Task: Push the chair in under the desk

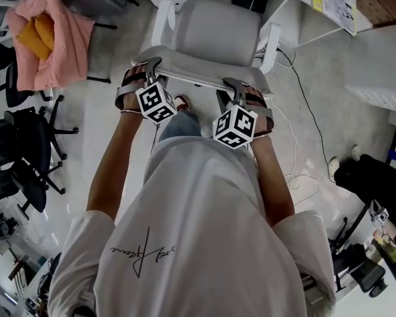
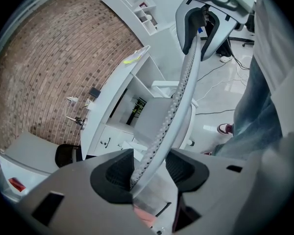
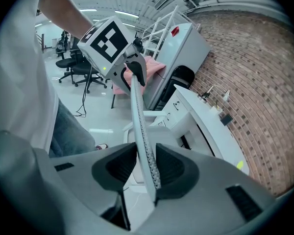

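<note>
Against the brick wall (image 2: pixel 49 72), at the far side of the scene: white desk (image 1: pixel 300 8), knee space open toward the chair. Just short of it, grey office chair (image 1: pixel 214 32), seat turned to the desk and, as far as can be judged, not yet under it.

Judged step: the push itself, with the seat's travel into the knee space outstanding. Calls next for a level, even shove at both ends of the backrest (image 1: pixel 201 68), kept square to the opening to avoid catching either white armrest (image 1: pixel 272 45) on the desk's side panel. Worth minding also: loose white cable (image 1: pixel 296 137) on the floor (image 1: pixel 119 131) to the right of the chair's base.

Forearms (image 1: pixel 112 170) extended forward and down, roughly parallel, one to each end of the backrest's top rim (image 3: pixel 142 131). Angled steeply downward, left gripper (image 2: pixel 149 166) and right gripper (image 3: pixel 146 166), each astride that rim: jaws apart, perforated edge between the pads (image 3: pixel 120 168), against one with a gap at the other. Straddled, not clamped.
</note>
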A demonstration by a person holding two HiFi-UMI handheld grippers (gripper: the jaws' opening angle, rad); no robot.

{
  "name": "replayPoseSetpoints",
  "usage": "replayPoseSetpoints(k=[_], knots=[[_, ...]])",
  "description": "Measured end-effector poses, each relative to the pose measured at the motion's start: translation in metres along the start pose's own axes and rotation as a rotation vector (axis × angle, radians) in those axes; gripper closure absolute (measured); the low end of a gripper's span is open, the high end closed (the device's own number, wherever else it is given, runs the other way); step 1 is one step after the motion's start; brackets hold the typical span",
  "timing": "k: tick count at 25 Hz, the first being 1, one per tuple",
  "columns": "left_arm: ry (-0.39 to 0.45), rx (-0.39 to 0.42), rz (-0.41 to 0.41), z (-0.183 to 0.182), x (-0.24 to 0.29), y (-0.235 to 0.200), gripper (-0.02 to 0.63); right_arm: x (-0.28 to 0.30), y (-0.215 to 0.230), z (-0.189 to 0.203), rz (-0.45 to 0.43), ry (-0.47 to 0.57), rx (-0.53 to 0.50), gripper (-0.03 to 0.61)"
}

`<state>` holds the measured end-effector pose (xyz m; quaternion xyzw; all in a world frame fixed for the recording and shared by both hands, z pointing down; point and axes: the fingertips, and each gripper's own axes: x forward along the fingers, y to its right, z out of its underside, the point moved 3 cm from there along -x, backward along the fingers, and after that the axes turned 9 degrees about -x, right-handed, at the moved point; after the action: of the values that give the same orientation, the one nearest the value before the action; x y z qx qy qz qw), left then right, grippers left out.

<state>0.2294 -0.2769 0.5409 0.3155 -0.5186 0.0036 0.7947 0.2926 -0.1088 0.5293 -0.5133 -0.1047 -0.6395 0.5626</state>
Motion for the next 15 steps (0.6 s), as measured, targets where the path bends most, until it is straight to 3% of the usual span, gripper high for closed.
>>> replayPoseSetpoints(k=[15], knots=[[0.042,0.038,0.0,-0.011,0.014,-0.019,0.416,0.012,0.025,0.002,-0.011,-0.042,0.045,0.432]])
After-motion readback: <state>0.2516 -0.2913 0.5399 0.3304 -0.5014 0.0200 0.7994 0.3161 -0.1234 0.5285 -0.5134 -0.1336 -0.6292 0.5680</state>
